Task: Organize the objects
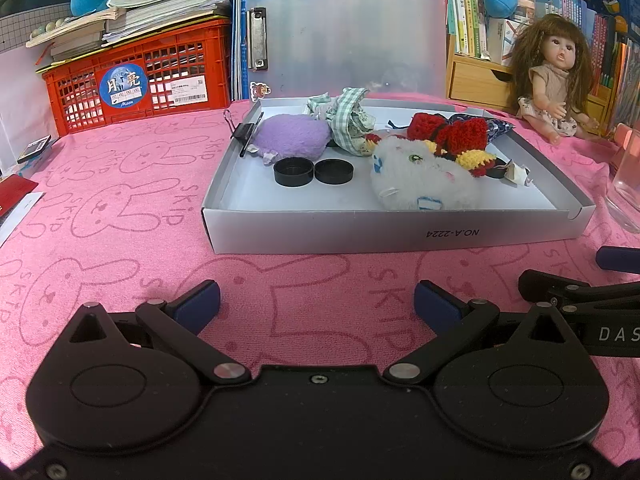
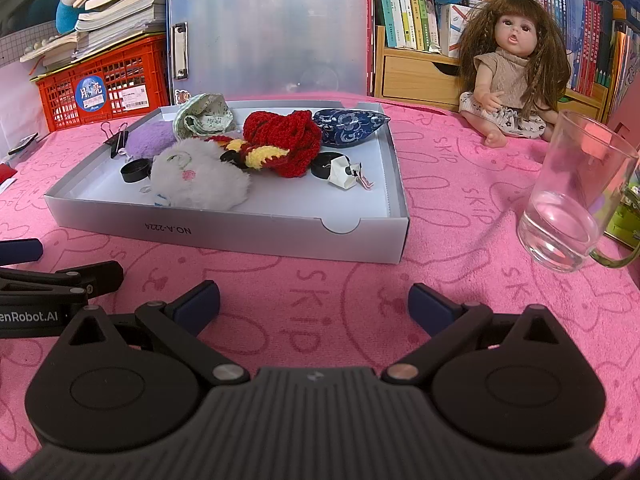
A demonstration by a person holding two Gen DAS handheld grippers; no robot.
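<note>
A grey cardboard tray [image 1: 360,236] [image 2: 240,236] lies on the pink cloth. In it are a white plush [image 1: 420,176] [image 2: 196,178], a purple plush [image 1: 294,138], a red crochet piece [image 1: 452,130] [image 2: 284,140], a green checked cloth [image 1: 348,120], a blue patterned pouch [image 2: 348,124], two black lids [image 1: 314,172] and a binder clip [image 1: 242,132]. My left gripper [image 1: 317,306] is open and empty, low over the cloth in front of the tray. My right gripper [image 2: 314,306] is open and empty, beside it to the right.
A doll [image 2: 508,76] sits at the back right. A clear glass mug [image 2: 572,208] stands right of the tray. A red crate [image 1: 136,80] with stacked books is back left. A translucent clipboard [image 1: 352,36] leans behind the tray, before bookshelves.
</note>
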